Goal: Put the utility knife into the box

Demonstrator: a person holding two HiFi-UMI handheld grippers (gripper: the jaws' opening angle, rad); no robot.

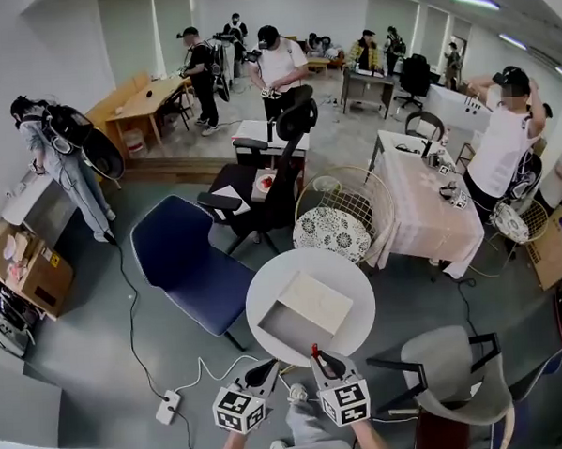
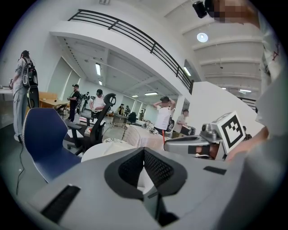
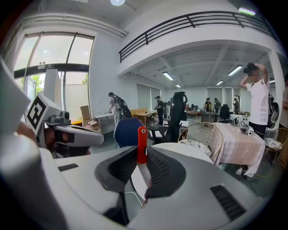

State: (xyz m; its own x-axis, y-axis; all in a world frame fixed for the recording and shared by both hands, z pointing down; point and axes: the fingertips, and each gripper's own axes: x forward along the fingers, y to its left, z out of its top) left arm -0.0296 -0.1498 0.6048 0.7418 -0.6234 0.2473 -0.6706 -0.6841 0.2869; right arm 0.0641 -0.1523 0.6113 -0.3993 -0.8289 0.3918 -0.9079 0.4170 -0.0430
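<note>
Nearest to us, at the bottom edge of the head view, the two marker cubes sit side by side, and the jaws of both grippers reach up-frame from them. The right gripper [image 1: 320, 359] is clamped on the utility knife [image 1: 315, 351]. In the right gripper view the knife [image 3: 142, 146] stands almost upright in the middle of the frame, its red end above the pads and its pale body running down between them. We judge the grip firm, since the pads press on it from both sides. The left gripper [image 1: 268, 370] lies just left of its partner. In its own view, the left gripper [image 2: 144, 150] has its tips drawn together with nothing between them.

What the coming move turns on is the box [image 1: 309, 302]. It lies open on the round white table [image 1: 266, 290], directly up-frame of the right gripper and slightly to the left, near but not yet reached. The knife's long axis, as the head view shows it, points from the gripper towards the box, red end leading.

Both grippers stand about equally near the box, but only the right one carries anything. In our judgement it need only travel up-frame over the table's near rim and lower the knife in lengthwise.
</note>
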